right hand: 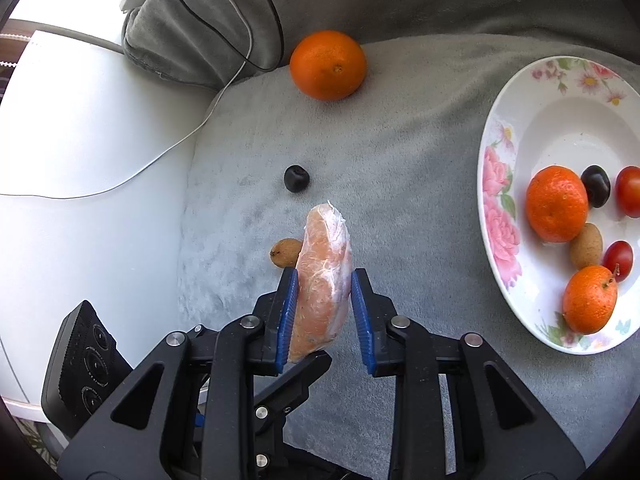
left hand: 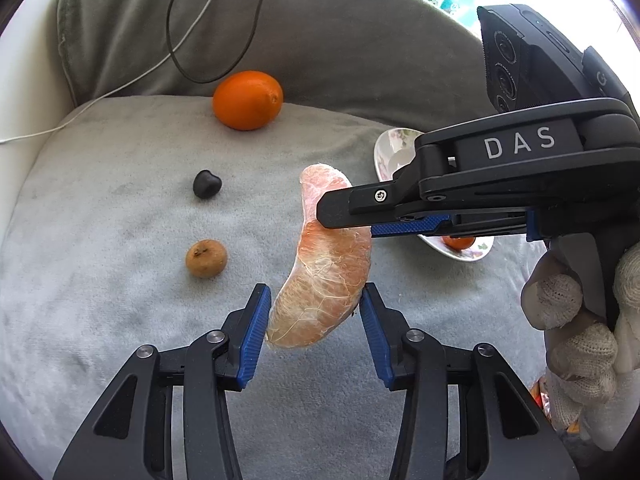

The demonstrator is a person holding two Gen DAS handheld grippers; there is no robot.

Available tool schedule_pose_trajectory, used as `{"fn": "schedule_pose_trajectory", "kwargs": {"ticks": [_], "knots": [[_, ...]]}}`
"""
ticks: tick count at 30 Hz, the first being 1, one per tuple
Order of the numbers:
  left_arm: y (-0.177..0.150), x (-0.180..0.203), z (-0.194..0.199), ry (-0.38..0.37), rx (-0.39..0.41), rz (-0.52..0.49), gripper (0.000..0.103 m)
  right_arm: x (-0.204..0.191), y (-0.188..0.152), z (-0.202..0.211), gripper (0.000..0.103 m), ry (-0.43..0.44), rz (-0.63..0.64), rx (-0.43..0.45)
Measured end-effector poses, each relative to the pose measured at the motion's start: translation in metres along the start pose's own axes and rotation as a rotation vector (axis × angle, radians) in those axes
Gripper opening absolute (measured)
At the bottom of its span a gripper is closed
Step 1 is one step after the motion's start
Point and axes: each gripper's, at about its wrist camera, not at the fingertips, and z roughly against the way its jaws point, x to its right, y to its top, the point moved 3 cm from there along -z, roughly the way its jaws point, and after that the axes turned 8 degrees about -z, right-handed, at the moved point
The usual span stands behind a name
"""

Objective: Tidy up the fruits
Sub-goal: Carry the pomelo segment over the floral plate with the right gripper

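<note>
Right claw [right hand: 324, 312], marked "DAS", pinches pomelo segment [right hand: 324, 280]; left claw [left hand: 316, 328] spread.

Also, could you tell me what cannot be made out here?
- Left wrist view: the right gripper hides most of the plate and its fruit.
- Right wrist view: the plate's far side runs off the edge; the citrus segment covers part of the brown fruit.
- Whether the left gripper is clamping the segment: unclear.

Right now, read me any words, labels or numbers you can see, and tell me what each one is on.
"DAS": white capital letters on the black body of the right gripper, seen in the left wrist view.
A single partly cut-off pale mark on the camera block above it: unreadable.
The floral plate carries only flower patterns, no text.
</note>
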Motion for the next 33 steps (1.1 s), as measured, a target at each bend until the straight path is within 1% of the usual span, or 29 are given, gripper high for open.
{"fn": "schedule_pose_trajectory", "kwargs": {"ticks": [6, 18, 25, 33], "knots": [[0.014, 0.017, -0.002, -0.023, 0.009, -0.024, 0.045, 0.013, 0.004, 0.021, 0.028, 0.002, -0.027, 0.037], [0.043, 0.052, -0.019, -0.064, 0.019, -0.057, 0.045, 0.047, 0.02, 0.063, 0.028, 0.008, -0.078, 0.094], [0.061, 0.072, -0.036, -0.085, 0.022, -0.086, 0.045, 0.071, 0.033, 0.083, 0.028, 0.011, -0.112, 0.129], [0.077, 0.092, -0.054, -0.098, 0.026, -0.099, 0.045, 0.096, 0.046, 0.098, 0.028, 0.012, -0.129, 0.148]]}}
